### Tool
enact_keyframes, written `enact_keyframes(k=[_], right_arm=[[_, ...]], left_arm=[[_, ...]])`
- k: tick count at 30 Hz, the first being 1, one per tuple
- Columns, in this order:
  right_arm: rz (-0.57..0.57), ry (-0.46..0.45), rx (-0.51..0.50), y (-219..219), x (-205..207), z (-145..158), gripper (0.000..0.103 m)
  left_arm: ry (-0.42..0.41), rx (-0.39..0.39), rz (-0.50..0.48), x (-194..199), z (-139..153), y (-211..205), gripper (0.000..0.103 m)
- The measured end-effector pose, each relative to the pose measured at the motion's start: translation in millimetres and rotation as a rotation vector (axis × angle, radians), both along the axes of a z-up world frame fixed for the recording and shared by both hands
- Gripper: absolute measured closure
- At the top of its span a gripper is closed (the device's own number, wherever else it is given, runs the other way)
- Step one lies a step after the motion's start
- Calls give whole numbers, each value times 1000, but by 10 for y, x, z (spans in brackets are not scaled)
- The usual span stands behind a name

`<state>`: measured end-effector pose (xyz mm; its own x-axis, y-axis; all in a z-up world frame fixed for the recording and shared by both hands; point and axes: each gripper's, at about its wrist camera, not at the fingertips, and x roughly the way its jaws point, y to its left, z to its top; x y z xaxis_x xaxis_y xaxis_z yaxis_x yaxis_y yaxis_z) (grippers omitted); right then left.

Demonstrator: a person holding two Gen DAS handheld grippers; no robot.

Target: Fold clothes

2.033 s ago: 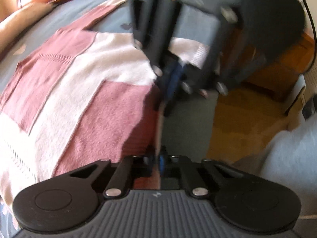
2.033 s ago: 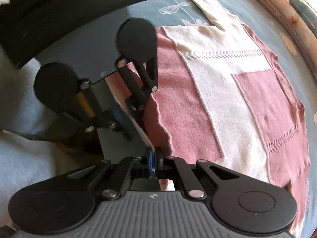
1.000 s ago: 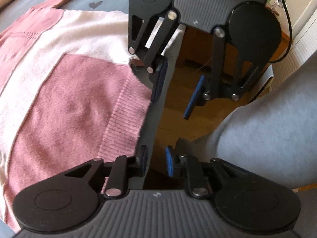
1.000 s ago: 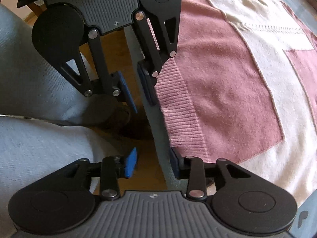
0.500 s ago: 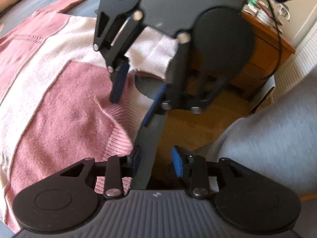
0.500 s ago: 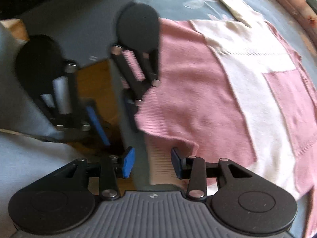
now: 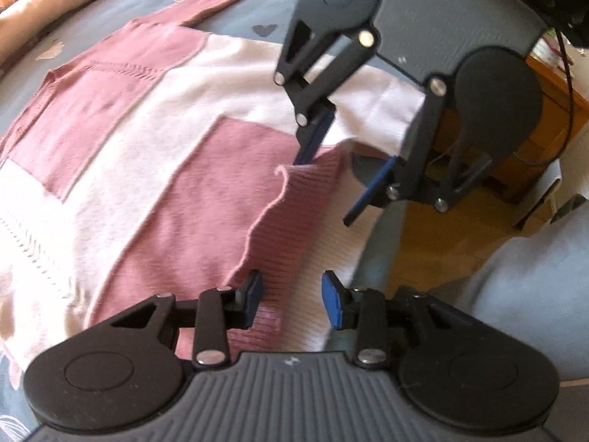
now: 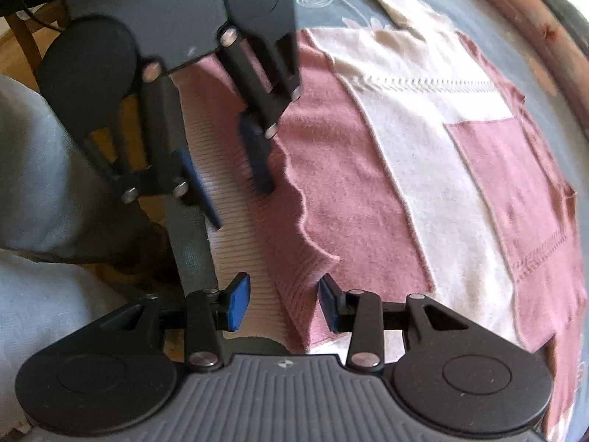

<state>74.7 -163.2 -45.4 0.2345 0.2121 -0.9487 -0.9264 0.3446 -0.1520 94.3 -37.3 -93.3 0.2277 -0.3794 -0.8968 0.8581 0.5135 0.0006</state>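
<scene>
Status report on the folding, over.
Both tongs, left and right, open over the hem. Sweater flat on the bed, hem edge rumpled. Nothing in the way.

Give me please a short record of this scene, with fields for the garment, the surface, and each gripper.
garment: pink and white sweater, spread flat, ribbed hem nearest the grippers
surface: blue-grey bed cover with printed patterns
left gripper: open, hem lies between its fingers, not pinched
right gripper: open, hem between its fingers, not pinched
person: grey trousers beside the bed edge
fold: not yet started
</scene>
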Motion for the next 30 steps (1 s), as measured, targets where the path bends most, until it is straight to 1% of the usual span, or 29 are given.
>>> enact_keyframes(k=[1,2,3,4,6,7,8,9,10,12,13,14,15,17,18,19,20,23,26,28,30], right_arm=[[-6,11,7,2,22,-7,60],[-11,30,24,-2,58,1,65],[-16,36,39,-7,92,17,92],[-27,20,45,-15,128,42,96],[-59,-16,52,-43,215,102,96],[-89,-36,56,-66,271,132,96],[-124,-58,55,-88,326,152,95],[-157,-78,50,-104,374,161,91],[-193,-99,39,-119,419,161,79],[-239,-120,12,-133,466,144,64],[-253,-133,6,-140,456,153,59],[-263,-144,1,-130,448,146,57],[-270,-151,-4,-107,453,115,54],[-279,-156,-12,-96,362,169,53],[-282,-158,-11,-117,453,144,53],[-288,-162,-12,-138,666,58,53],[-290,-163,-7,-151,788,15,53],[-287,-161,24,-186,898,8,53],[-252,-166,119,-302,755,231,53],[-216,-112,196,-348,729,316,53],[-158,-16,213,-289,665,283,53]], left_arm=[[-6,2,-2,1,1,17,67],[-15,6,-4,-6,5,32,67],[-22,10,-3,-17,10,44,66],[-27,9,1,-34,19,60,65],[-33,-3,5,-80,45,77,63],[-41,-10,4,-142,42,-75,62],[-51,-19,2,-184,60,-91,62],[-62,-27,-4,-217,79,-81,62],[-73,-35,-13,-242,101,-77,62],[-68,-31,-38,-374,68,-196,62],[-65,-24,-49,-447,33,-220,62],[-72,-14,-61,-363,-21,-290,62],[-78,-3,-74,-309,35,-368,62],[-91,18,-99,-193,139,-519,62],[-93,37,-88,-80,133,-551,62],[-95,54,-76,24,124,-586,62],[-92,52,-62,58,90,-628,62],[-101,62,-21,172,138,-535,62],[-106,81,24,282,148,-441,60],[-108,104,61,359,137,-381,60],[-103,114,77,429,124,-359,59]])
